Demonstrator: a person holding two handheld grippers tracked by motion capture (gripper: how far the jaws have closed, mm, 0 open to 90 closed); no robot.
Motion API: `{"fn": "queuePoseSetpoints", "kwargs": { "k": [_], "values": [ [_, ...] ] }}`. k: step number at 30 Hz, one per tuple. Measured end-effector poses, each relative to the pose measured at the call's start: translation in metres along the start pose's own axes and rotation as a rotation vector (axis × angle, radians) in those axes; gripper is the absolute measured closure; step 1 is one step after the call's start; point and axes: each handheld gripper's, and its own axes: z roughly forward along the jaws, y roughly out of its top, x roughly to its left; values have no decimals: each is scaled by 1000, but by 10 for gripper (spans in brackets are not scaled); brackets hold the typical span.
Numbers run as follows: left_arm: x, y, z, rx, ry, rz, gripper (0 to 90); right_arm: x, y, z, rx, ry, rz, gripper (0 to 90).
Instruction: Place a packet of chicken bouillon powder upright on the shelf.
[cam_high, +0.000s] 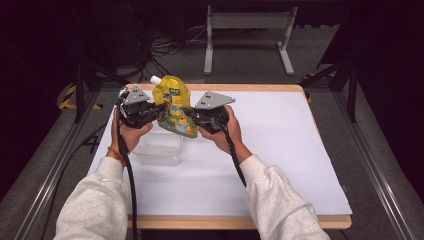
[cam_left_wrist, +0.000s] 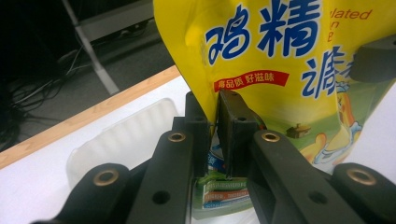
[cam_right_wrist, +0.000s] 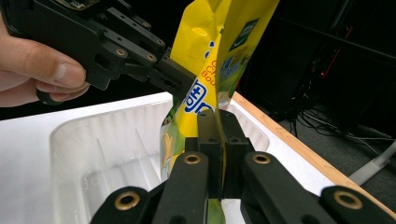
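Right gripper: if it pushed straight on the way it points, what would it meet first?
The right gripper is shut on the yellow pouch; just beyond it, probably the left gripper, clamped on the same pouch.

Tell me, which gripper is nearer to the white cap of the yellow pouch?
Left. The left gripper grips the pouch edge below the cap; the right gripper grips the far edge.
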Motion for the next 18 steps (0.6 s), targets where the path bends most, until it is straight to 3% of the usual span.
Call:
{"fn": "queuePoseSetpoints", "kwargs": {
  "k": [11, 18],
  "values": [
    [24, -20, 2, -1, 34, -69, 824, 5, 0, 36, 21, -12, -13, 900],
    [32, -23, -2, -8, 34, -80, 825, 6, 0, 45, 11, -7, 3, 900]
  ]
}}
